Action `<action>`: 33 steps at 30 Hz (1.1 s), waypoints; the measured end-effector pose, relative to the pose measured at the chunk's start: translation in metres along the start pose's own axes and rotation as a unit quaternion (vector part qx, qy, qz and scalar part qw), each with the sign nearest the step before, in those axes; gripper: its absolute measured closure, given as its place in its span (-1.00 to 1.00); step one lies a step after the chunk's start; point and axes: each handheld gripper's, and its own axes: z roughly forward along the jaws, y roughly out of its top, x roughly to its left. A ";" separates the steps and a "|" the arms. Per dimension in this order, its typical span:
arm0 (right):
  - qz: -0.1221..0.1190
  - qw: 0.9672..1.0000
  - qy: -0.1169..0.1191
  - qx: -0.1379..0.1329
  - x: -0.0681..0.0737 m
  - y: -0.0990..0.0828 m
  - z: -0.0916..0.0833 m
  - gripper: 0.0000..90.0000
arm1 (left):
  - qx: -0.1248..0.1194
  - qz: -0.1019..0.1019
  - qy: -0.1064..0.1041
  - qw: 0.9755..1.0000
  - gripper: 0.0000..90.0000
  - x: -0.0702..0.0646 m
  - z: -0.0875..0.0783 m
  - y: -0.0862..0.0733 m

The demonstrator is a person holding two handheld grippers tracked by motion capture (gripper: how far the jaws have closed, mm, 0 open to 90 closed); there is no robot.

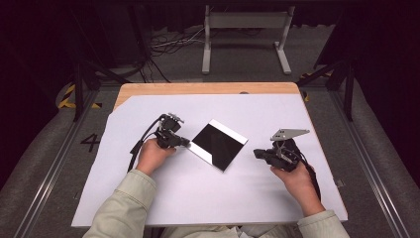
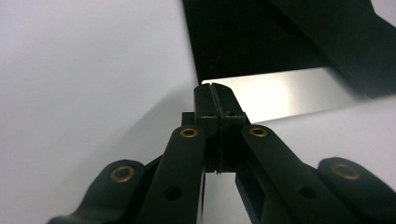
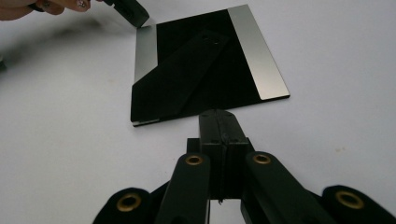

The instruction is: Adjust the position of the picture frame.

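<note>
Your left gripper: jaws closed, empty, tips at frame's near corner | your right gripper: jaws closed, empty | picture frame: face-down just ahead of both

High view: white tabletop evenly lit from above, room around it nearly black, shadows soft. Left claw view: frame blurred up close, glare on its silver strip. Right claw view: frame sharp, near linkage soft, corners dim.

1 picture frame, 2 grippers: L, R.
</note>
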 end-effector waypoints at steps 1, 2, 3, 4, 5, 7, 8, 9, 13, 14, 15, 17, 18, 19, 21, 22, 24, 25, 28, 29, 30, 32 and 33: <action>0.000 1.000 0.000 0.000 0.000 0.000 0.000 1.00 | 0.004 0.005 -0.002 1.000 1.00 -0.003 0.001 0.000; 0.000 1.000 -0.001 -0.001 0.000 0.000 -0.001 1.00 | 0.008 0.009 -0.005 1.000 1.00 -0.006 0.001 0.000; 0.001 1.000 0.000 -0.001 -0.001 0.000 -0.001 1.00 | 0.010 0.013 -0.007 1.000 1.00 -0.009 0.002 0.000; 0.000 1.000 0.000 -0.002 -0.001 0.001 -0.001 1.00 | 0.014 0.016 -0.008 1.000 1.00 -0.012 0.002 0.000; 0.000 1.000 0.001 -0.003 -0.001 0.001 -0.001 1.00 | 0.018 0.022 -0.009 1.000 1.00 -0.015 0.003 0.000; 0.000 1.000 0.001 -0.004 -0.001 0.001 -0.002 1.00 | 0.022 0.028 -0.015 0.999 1.00 -0.018 0.003 0.000; -0.001 1.000 0.001 -0.005 -0.001 0.002 -0.002 1.00 | 0.022 0.030 -0.018 0.999 1.00 -0.019 0.004 0.000; -0.001 1.000 0.001 -0.005 -0.001 0.002 -0.002 1.00 | 0.025 0.032 -0.021 0.999 1.00 -0.021 0.004 0.000; 0.000 1.000 0.002 -0.003 -0.001 0.002 -0.001 1.00 | 0.031 0.044 -0.032 0.998 1.00 -0.029 0.007 0.000; -0.001 1.000 0.003 -0.004 -0.001 0.003 -0.001 1.00 | 0.032 0.045 -0.036 0.998 1.00 -0.031 0.008 0.001; -0.002 1.000 0.003 -0.004 -0.001 0.003 -0.001 1.00 | 0.034 0.049 -0.040 0.997 1.00 -0.033 0.009 0.001; -0.001 1.000 0.003 -0.003 -0.001 0.003 0.000 1.00 | 0.036 0.053 -0.041 0.997 1.00 -0.038 0.011 0.002; -0.001 1.000 0.003 -0.002 -0.001 0.003 0.000 1.00 | 0.038 0.057 -0.041 0.997 1.00 -0.041 0.012 0.002; -0.001 1.000 0.003 -0.002 -0.001 0.003 0.000 1.00 | 0.039 0.064 -0.041 0.996 1.00 -0.044 0.013 0.003; -0.001 1.000 0.003 -0.003 -0.001 0.003 0.000 1.00 | 0.040 0.069 -0.042 0.996 1.00 -0.047 0.014 0.003; -0.001 1.000 0.003 -0.002 -0.001 0.003 0.000 1.00 | 0.061 0.084 -0.089 0.991 1.00 -0.054 0.022 0.005; 0.000 1.000 0.003 -0.002 -0.002 0.003 0.000 1.00 | 0.072 0.121 -0.071 0.987 1.00 -0.070 0.029 0.008; 0.000 1.000 0.002 -0.002 -0.002 0.003 0.000 1.00 | 0.071 0.133 -0.056 0.987 1.00 -0.076 0.030 0.010; 0.002 1.000 0.002 -0.004 -0.002 0.003 -0.002 1.00 | 0.067 0.159 -0.044 0.984 1.00 -0.090 0.029 0.015; 0.000 1.000 0.002 -0.005 -0.002 0.002 -0.003 1.00 | 0.060 0.162 -0.039 0.984 1.00 -0.092 0.026 0.016; 0.001 1.000 0.001 -0.005 -0.002 0.002 -0.003 1.00 | 0.052 0.157 -0.036 0.986 1.00 -0.091 0.022 0.016; 0.003 1.000 0.001 -0.006 -0.003 0.002 -0.004 1.00 | 0.028 0.133 -0.020 0.990 1.00 -0.084 0.014 0.015; 0.002 1.000 0.001 -0.007 -0.003 0.001 -0.004 1.00 | 0.023 0.123 -0.013 0.992 1.00 -0.080 0.012 0.015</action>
